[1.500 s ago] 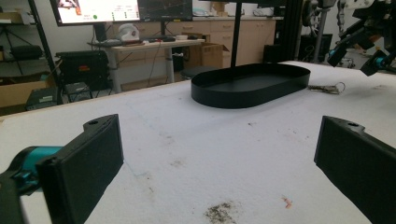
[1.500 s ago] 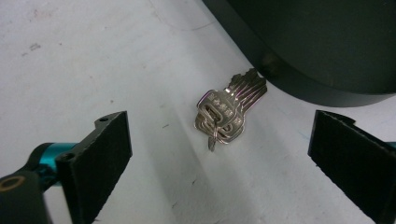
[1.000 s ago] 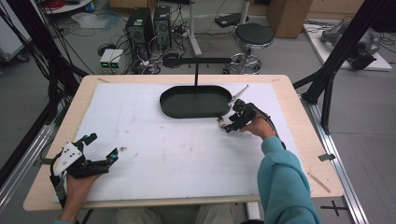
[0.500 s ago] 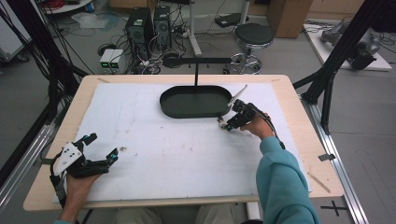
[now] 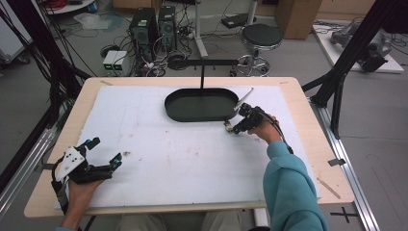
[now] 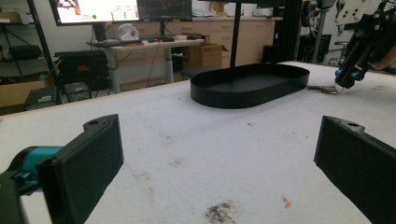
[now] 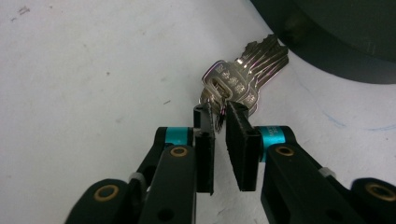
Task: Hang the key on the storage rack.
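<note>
One bunch of silver metal keys (image 7: pixel 243 77) lies on the white worktop (image 5: pixel 183 159), just beside the black oval tray (image 5: pixel 202 104). The right tongs (image 7: pixel 219 112) have just closed onto its ring, seemingly ready to lift. The left tongs (image 6: pixel 215 154) rest apart, empty.

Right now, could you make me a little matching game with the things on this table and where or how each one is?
Things:
1. bunch of keys
2. black tray
3. left tongs
4. right tongs

States:
a. wide open at the table's near left corner
b. empty, at the far middle
c. lying on the white mat beside the tray
d. nearly closed on the key ring

Pairs: 1-c, 2-b, 3-a, 4-d
</note>
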Motion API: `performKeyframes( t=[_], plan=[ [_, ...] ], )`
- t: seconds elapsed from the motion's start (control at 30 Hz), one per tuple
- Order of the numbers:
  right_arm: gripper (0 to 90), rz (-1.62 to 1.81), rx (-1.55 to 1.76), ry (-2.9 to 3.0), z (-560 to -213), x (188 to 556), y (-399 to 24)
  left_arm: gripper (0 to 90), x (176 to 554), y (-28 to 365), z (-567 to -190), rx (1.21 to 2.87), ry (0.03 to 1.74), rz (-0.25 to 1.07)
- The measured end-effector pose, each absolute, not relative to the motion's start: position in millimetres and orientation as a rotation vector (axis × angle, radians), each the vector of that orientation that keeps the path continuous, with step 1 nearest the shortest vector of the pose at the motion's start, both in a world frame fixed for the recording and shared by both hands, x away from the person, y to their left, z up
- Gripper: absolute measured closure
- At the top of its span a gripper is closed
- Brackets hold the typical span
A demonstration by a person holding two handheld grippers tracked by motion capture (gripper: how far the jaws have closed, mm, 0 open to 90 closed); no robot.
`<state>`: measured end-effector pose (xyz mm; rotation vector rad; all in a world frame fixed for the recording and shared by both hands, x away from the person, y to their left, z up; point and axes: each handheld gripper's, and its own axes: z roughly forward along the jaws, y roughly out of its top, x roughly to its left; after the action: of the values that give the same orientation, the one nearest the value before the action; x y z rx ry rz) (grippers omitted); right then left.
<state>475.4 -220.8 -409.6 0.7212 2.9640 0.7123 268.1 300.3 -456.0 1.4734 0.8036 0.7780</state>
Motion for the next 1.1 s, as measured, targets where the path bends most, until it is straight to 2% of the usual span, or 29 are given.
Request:
performKeyframes(
  t=[0.13,0.87,1.1],
  plan=[
    [86.8,0.700,0.710,2.948,-408.4,475.0,-220.5,1.7,268.0,300.2,-456.0,1.473,0.804,0.777],
    [89.2,0.717,0.873,2.924,-406.9,472.1,-219.1,1.7,268.1,300.3,-456.0,1.474,0.802,0.778],
    [89.2,0.861,0.897,2.858,-386.2,467.0,-228.3,1.7,268.1,300.2,-456.1,1.472,0.804,0.779]
  ],
)
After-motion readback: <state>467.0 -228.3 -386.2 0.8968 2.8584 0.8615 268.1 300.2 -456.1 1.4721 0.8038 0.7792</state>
